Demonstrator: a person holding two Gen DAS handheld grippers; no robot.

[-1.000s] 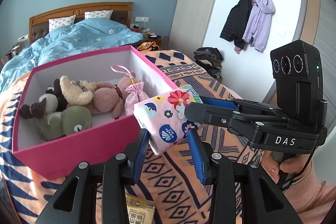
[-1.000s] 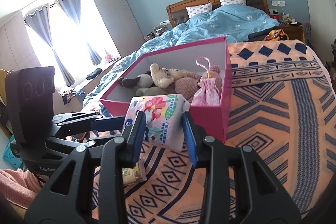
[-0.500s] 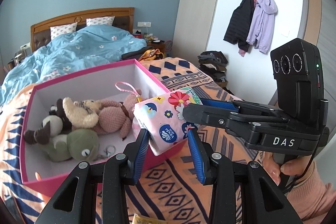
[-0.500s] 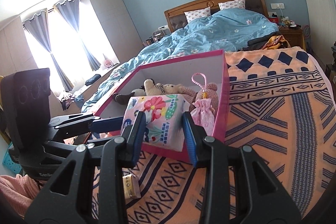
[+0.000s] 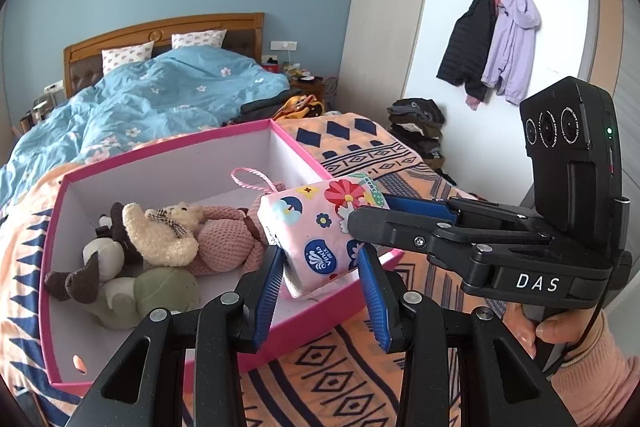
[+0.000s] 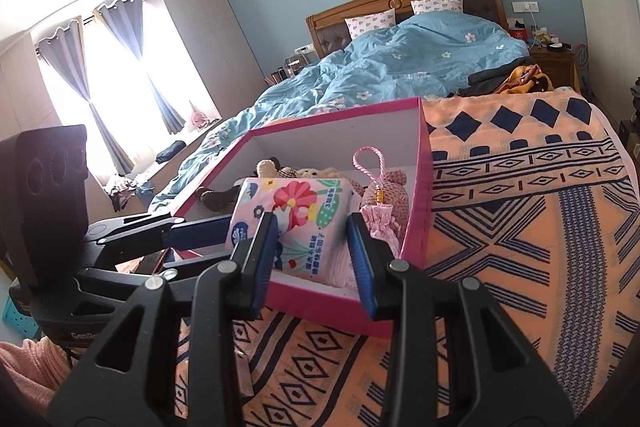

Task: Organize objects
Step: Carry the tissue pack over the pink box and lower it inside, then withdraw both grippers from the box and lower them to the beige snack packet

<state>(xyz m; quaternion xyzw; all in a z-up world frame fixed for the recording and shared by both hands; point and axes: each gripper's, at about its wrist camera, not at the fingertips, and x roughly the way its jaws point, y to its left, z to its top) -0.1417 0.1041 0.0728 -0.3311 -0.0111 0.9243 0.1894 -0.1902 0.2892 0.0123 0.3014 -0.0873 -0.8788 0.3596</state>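
A pink flowered tissue pack [image 5: 320, 227] is held between both grippers over the near right corner of the pink box [image 5: 168, 151]. My left gripper [image 5: 320, 267] is shut on its lower end. My right gripper [image 6: 310, 231] is shut on the pack [image 6: 304, 223] from the other side; it also shows in the left wrist view [image 5: 372, 211]. Inside the box [image 6: 420, 211] lie several plush toys [image 5: 160, 239] and a pink pouch with a cord loop [image 6: 380, 211].
The box sits on an orange and navy patterned blanket [image 6: 540, 227] at the foot of a bed with a blue duvet [image 6: 400, 67]. A small packet [image 6: 244, 367] lies on the blanket near the box's front. Coats [image 5: 492, 39] hang on the right wall.
Both grippers have carried the tissue pack forward, from in front of the box's near wall to above its inside corner. Both stay shut on it.
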